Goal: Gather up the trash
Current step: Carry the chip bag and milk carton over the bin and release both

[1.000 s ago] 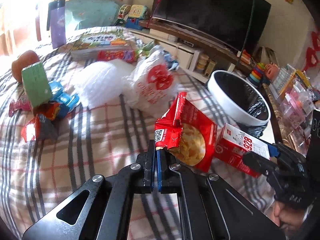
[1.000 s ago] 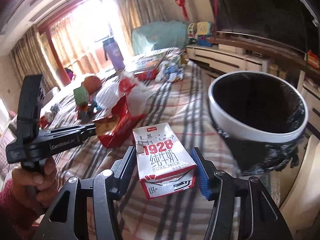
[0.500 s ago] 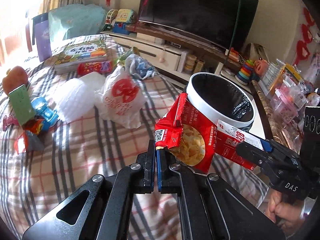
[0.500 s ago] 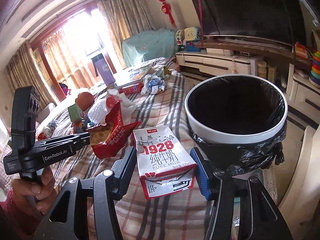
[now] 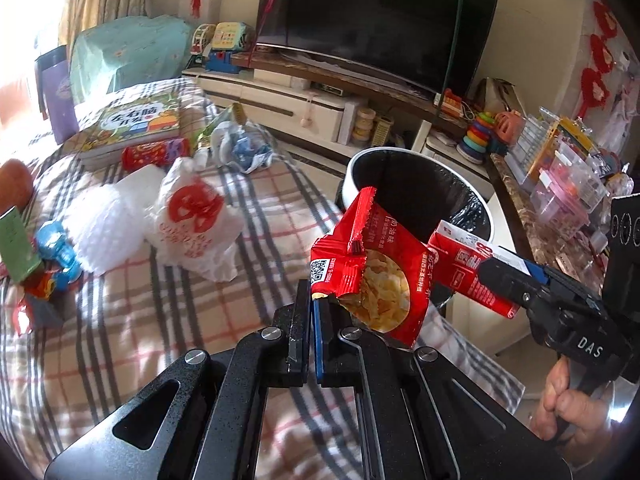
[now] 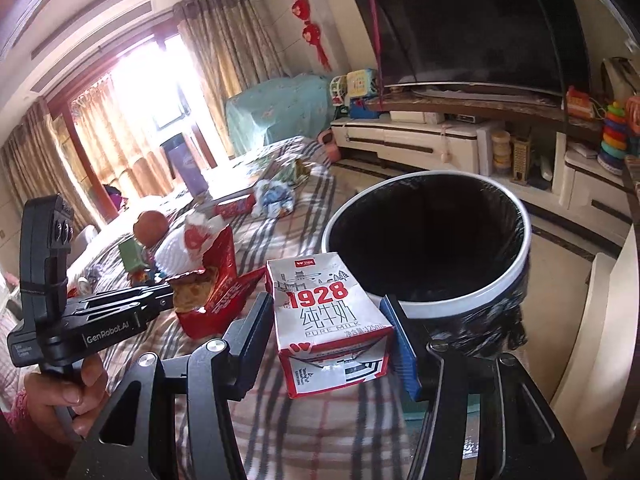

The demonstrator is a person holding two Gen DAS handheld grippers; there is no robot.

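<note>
Trash: red chip bag pinched at its corner in the closed left claw, milk carton clamped by its sides in the right claw. Both are held above the plaid bed, just short of the white rim of the black-lined bin; bin mouth is open and unobstructed. Right view shows carton print "1928"; left view shows the bag's torn top and the plastic bag behind.

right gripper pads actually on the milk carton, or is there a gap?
Touching. The right wrist view shows the right gripper pressing both sides of the milk carton, which hangs clear of the bed.
</note>
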